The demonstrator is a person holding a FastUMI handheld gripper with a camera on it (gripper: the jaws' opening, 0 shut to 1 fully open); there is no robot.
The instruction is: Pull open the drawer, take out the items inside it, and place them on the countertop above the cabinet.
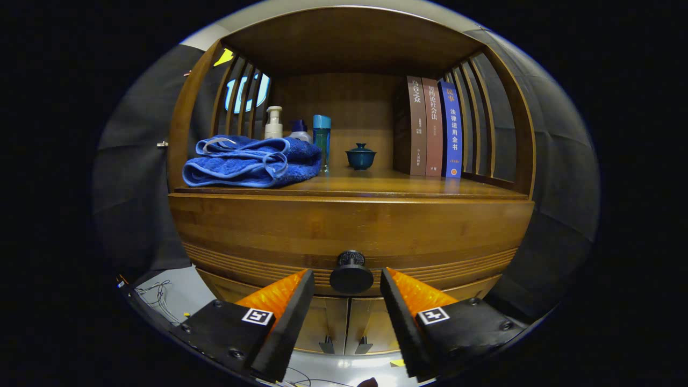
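The gripper [346, 279] hangs spread either side of the round black knob [351, 273], the one firm hold on the stiff, probably heavy wooden drawer [349, 236].

Brown wooden drawer [349, 228] with black knob [351, 277]; blue towel [250, 161]; teal — perhaps dark blue — lidded cup [360, 156]; orange-and-black hand-held gripper [346, 280].

On the surface [376, 185] lie one folded blue towel [250, 161], three bottles [273, 122] at its back left, one lidded teal cup [360, 156] and three upright books [432, 127] toward the right edge. Below are one drawer [349, 231] with one black knob [351, 274], and one hand-held gripper [347, 282], its two fingers apart.
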